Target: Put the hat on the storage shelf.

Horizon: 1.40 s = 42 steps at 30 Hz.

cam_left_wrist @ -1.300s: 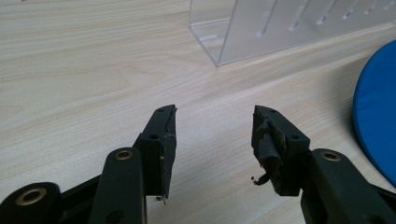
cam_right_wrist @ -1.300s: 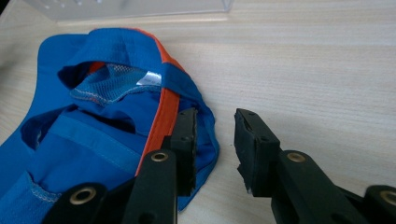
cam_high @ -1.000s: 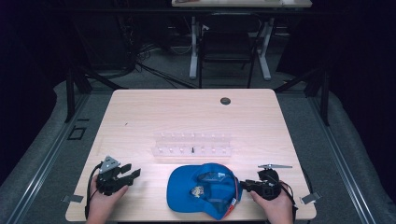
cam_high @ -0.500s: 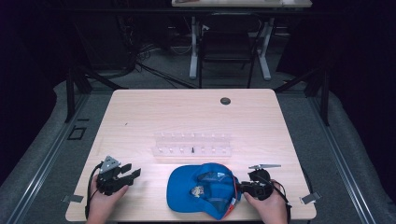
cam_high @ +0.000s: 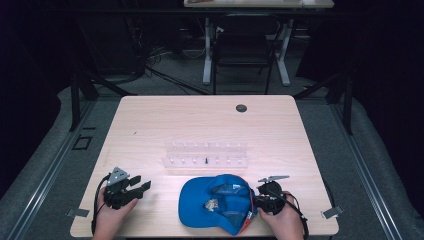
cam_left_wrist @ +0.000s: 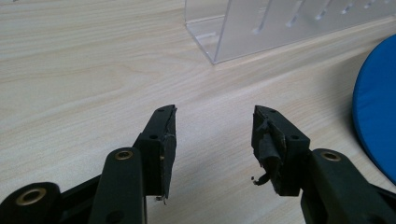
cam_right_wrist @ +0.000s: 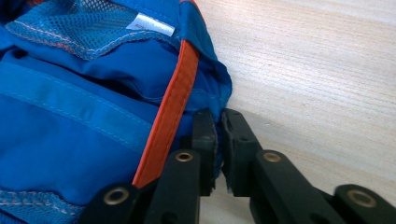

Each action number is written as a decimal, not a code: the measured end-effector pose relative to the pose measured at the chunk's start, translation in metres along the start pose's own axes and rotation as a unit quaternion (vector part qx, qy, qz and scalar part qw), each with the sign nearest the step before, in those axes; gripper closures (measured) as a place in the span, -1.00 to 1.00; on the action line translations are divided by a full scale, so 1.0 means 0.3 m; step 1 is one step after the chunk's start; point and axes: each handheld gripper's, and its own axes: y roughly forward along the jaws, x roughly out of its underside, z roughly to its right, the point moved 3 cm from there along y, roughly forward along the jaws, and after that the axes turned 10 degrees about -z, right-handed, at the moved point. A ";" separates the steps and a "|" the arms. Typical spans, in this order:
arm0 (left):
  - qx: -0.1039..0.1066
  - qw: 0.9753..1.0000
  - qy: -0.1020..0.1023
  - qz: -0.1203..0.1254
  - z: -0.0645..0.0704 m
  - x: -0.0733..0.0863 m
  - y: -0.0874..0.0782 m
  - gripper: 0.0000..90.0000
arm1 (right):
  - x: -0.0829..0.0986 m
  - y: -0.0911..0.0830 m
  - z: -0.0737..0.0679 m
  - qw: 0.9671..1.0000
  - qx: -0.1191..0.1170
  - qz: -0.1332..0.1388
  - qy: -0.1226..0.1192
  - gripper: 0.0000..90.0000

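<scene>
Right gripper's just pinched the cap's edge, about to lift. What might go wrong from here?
The right gripper holds only a thin fold at the rim of the blue cap, so the fabric may slip free. The clear rack stands just behind the cap; a swinging brim might knock it. The left gripper is open and apart, giving no support.

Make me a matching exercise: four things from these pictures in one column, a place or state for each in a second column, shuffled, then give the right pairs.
1. blue fabric cap with orange trim
2. clear plastic slotted rack
3. left gripper
4. small round black disc

A. near the table's far edge
B. jaws apart over bare wood
C. pinched at its edge by the right gripper
D. at mid-table, beyond the cap

Pairs: 1-C, 2-D, 3-B, 4-A
</scene>
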 end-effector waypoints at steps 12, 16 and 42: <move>-0.001 1.000 -0.001 0.000 -0.001 0.001 -0.001 0.13 | -0.019 -0.003 0.015 0.999 -0.019 -0.035 0.018 1.00; -0.002 1.000 -0.002 0.002 -0.004 0.000 -0.001 0.13 | -0.022 -0.014 0.028 0.999 -0.030 -0.031 0.030 1.00; 0.002 1.000 0.000 0.001 0.005 0.001 0.002 0.13 | -0.137 -0.156 0.144 0.992 -0.011 -0.127 0.020 1.00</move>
